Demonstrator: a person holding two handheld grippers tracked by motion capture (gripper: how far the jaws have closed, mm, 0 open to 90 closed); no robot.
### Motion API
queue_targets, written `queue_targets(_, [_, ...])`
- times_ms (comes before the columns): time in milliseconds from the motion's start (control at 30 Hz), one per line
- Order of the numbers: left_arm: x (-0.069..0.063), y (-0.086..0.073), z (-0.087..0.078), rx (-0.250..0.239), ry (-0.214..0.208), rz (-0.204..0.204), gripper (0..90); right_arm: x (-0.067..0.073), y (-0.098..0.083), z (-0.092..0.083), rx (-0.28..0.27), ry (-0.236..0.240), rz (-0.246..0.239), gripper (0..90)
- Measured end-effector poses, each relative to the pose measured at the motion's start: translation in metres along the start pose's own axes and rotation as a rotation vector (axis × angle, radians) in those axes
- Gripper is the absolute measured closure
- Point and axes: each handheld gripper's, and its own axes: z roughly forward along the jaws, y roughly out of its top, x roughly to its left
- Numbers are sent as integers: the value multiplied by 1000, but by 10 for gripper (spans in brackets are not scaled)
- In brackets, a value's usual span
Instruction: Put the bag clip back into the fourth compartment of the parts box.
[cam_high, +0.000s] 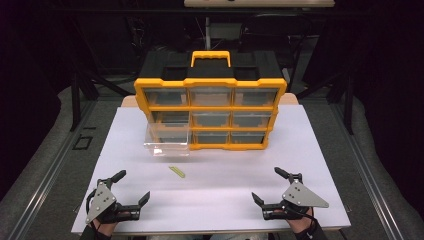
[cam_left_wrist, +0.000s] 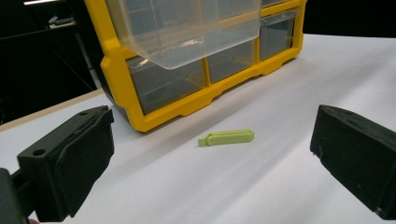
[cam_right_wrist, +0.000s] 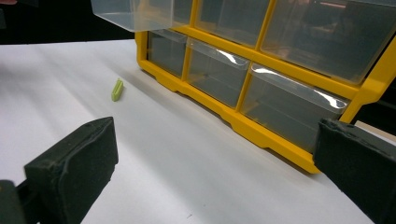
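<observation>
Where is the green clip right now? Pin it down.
In the high view the green clip lies on the white table, left of centre, just in front of the pulled-out clear drawer.

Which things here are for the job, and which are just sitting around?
For the job:
- green clip
- pulled-out clear drawer
- yellow drawer cabinet
- left gripper, open
- right gripper, open

Just there:
- white table board
- closed drawers
</observation>
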Motion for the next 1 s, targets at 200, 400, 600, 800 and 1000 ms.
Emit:
queue_targets(200, [0, 1, 3, 10, -7, 8, 0, -1, -1, 4, 19, 9, 8, 0])
queue_targets(400, [-1, 1, 4, 21, -12, 6, 0, 1, 0, 12, 53, 28, 11, 0])
queue_targets(600, [-1, 0, 5, 41, -13, 3, 0, 7, 2, 20, 110, 52, -23, 0])
queue_targets(800, [-1, 0, 6, 43, -15, 0, 0, 14, 5, 32, 158, 92, -29, 0])
queue_targets(1000, [0, 0, 7, 61, -15, 9, 0, 20, 10, 43, 196, 127, -15, 0])
